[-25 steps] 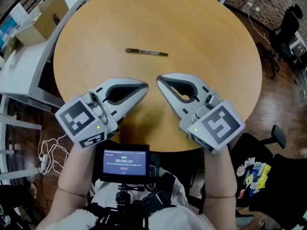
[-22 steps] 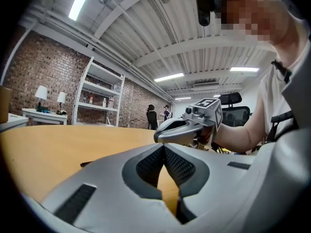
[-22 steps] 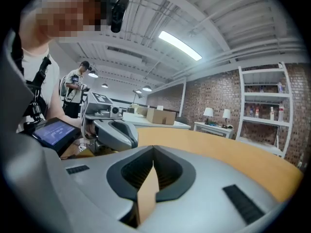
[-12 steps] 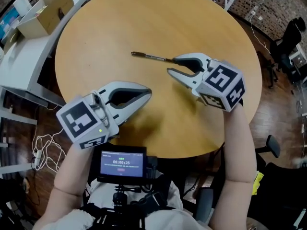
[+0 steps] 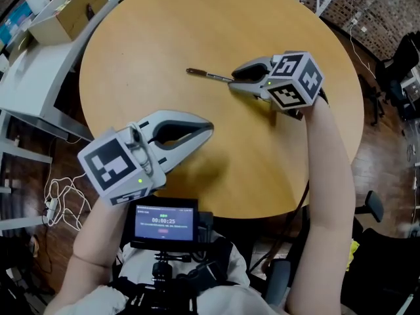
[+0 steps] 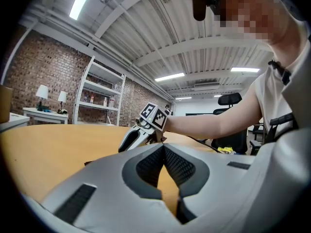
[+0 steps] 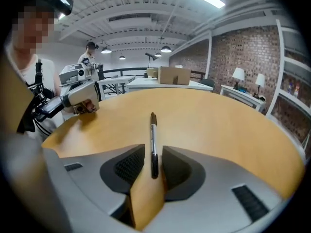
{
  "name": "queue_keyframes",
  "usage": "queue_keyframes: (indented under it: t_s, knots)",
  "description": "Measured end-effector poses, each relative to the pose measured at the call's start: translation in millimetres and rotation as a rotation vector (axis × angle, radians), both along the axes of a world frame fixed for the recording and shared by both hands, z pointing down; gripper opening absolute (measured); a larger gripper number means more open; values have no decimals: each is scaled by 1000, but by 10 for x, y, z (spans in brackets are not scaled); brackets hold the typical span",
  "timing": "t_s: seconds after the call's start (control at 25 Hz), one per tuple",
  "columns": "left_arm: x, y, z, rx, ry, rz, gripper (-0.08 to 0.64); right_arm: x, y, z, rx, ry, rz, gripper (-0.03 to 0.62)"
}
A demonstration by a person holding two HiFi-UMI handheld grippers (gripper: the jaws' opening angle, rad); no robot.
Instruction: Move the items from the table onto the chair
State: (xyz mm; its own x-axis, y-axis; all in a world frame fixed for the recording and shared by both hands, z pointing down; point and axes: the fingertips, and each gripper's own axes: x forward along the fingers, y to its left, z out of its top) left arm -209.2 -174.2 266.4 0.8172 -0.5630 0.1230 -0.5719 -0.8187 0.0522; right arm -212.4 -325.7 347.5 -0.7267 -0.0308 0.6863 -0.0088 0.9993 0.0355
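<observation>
A thin dark pen (image 5: pixel 209 75) lies on the round wooden table (image 5: pixel 262 149), past its middle. My right gripper (image 5: pixel 232 79) is tipped down over the pen's right end. Its jaws have just been opening, and the pen (image 7: pixel 153 140) now lies loose between the two pads with a gap on either side. My left gripper (image 5: pixel 210 128) hovers over the near part of the table with its tips together and nothing in them. In the left gripper view the pads (image 6: pixel 164 148) meet, and the right gripper (image 6: pixel 133 137) shows beyond them.
A cardboard box (image 5: pixel 69 8) sits on a white desk (image 5: pixel 33 77) to the left of the table. A black office chair (image 5: pixel 377 205) stands at the lower right, another chair (image 5: pixel 400 44) at the far right. A small screen (image 5: pixel 165 222) hangs at my chest.
The right gripper moved away from me across the table to the pen, tipped downward, and its jaws went from shut to open. The left gripper stayed where it was.
</observation>
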Motion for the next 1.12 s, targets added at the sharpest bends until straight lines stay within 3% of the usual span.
queue_keyframes:
  t_s: [0.12, 0.24, 0.44, 0.92, 1.12]
  knots:
    - [-22, -37, 10, 37, -2, -4, 9, -7, 23, 13, -10, 31, 16, 111]
    - [-7, -33, 41, 38, -7, 3, 9, -15, 60, 24, 15, 63, 26, 49]
    - [12, -7, 54, 29, -3, -3, 9, 46, 33, -17, 52, 40, 76, 46]
    - [99, -35, 34, 29, 5, -6, 9, 471, 536, -682, 83, -334, 227, 44]
    - [220, -104, 29, 42, 7, 12, 9, 724, 787, -812, 71, -438, 295, 44]
